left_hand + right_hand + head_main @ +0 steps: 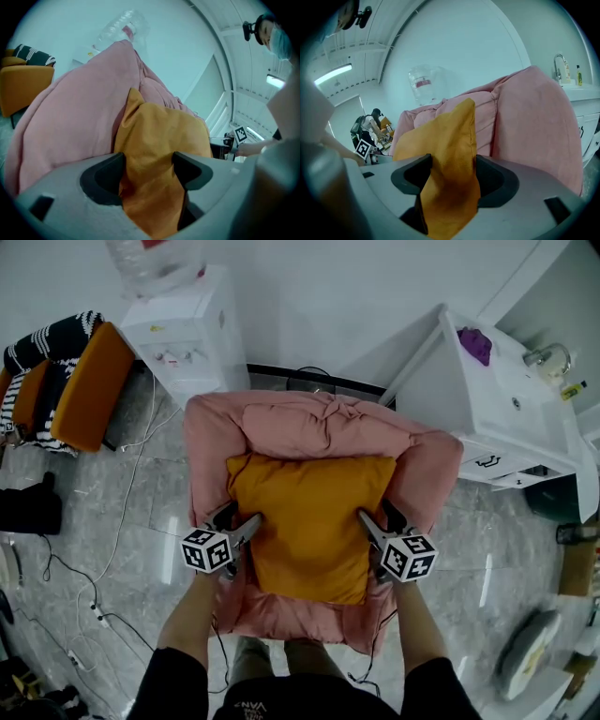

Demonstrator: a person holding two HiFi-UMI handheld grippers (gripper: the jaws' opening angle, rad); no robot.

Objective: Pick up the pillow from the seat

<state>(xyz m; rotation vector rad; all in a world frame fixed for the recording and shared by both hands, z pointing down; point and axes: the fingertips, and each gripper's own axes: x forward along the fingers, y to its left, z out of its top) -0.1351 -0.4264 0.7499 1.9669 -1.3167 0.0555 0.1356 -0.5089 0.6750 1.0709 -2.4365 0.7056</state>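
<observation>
We note left gripper [242,518] and right gripper [375,514] jaws spread wide, each straddling 1 side edge of the orange pillow [309,521] on the pink armchair [211,442].

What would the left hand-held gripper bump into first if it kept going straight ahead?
The orange pillow: its edge already sits between the open jaws of the left hand-held gripper. Behind that, probably the pink armchair.
</observation>
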